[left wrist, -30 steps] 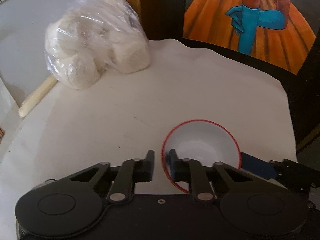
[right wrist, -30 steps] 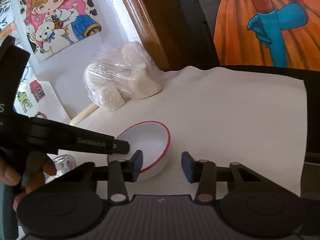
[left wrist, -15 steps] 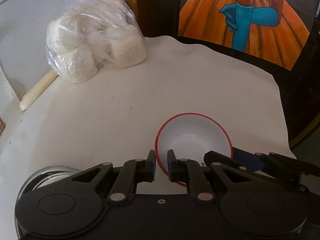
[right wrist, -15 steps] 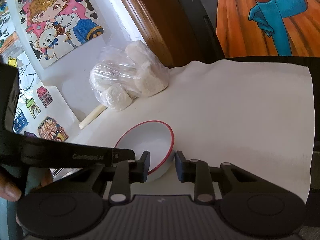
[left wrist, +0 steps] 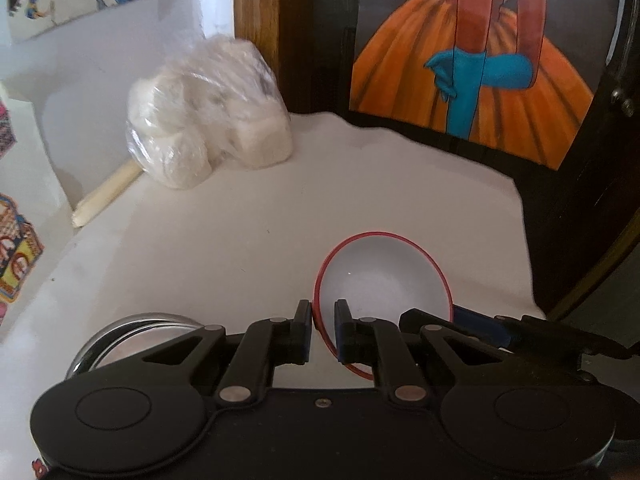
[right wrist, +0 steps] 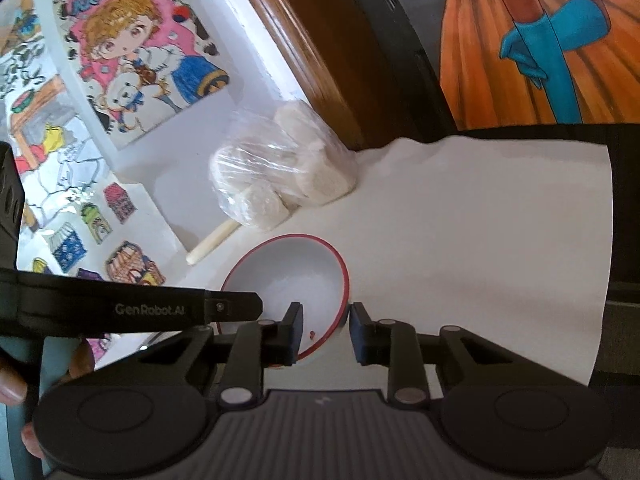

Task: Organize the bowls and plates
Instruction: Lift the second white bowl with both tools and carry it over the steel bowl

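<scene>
L gripper pinches near rim of red-rimmed white bowl on white cloth. R gripper straddles opposite rim, jaws apart w/ gaps. "GenRobot.AI" printed on L gripper's side.

Black gripper, blue pads, silver rivets.

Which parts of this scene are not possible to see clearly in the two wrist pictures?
- Metal plates: left wrist view; the left hand-held gripper hides their near part, so I cannot count them.
- Red-rimmed bowl: its near rim is behind the right hand-held gripper and its fingers; the underside shows in neither view.
- Plastic bag: right wrist view; what the pale lumps are cannot be told.
- Cream stick: its far end goes under the bag.
</scene>
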`<state>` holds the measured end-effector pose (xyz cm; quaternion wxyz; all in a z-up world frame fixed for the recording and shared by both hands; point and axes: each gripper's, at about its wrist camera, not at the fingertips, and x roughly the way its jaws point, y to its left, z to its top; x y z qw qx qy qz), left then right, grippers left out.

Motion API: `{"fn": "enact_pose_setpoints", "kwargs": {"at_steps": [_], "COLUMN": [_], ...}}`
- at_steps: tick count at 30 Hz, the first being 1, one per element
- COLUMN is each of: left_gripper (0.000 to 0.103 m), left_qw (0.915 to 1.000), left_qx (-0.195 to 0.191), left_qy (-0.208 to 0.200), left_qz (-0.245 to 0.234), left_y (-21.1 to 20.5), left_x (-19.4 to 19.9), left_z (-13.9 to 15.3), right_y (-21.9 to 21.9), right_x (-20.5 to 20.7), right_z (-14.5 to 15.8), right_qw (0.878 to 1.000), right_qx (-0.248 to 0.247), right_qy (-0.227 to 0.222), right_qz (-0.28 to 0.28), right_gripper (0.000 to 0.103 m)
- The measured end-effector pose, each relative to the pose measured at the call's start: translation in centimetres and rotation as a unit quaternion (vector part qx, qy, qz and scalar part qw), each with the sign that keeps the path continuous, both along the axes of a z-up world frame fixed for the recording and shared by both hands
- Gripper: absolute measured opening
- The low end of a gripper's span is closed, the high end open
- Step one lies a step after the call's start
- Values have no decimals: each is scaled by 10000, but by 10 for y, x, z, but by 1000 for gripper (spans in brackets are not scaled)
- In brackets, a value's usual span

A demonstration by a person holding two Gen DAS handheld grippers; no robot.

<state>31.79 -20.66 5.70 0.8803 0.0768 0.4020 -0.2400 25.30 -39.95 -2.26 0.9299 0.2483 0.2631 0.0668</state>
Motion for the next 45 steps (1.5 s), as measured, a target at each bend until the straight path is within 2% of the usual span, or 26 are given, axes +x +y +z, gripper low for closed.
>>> {"fn": "enact_pose_setpoints", "kwargs": {"at_steps": [10, 22, 33, 45], "left_gripper": [12, 12, 12, 12], "left_qw": [9980, 9931, 9900, 9882], "left_qx": [-566, -1077, -1229, -1333], "left_qy": [-215, -242, -435, -182], "left_qz": [155, 396, 538, 727], "left_y": [46, 105, 151, 183], "left_x": [-47, -105, -147, -166], "left_z": [29, 30, 31, 13], "right_y": [24, 64, 103, 127], "right_x": [-37, -88, -128, -150], "right_z": [32, 50, 47, 42], "right_qw": [9992, 9973, 9935, 9889], "right_qx": [-95, -224, -381, -463], "right_qy": [-332, -490, -463, -290], "right_qz": [189, 492, 967, 1382], "right_gripper": [30, 30, 30, 30]}}
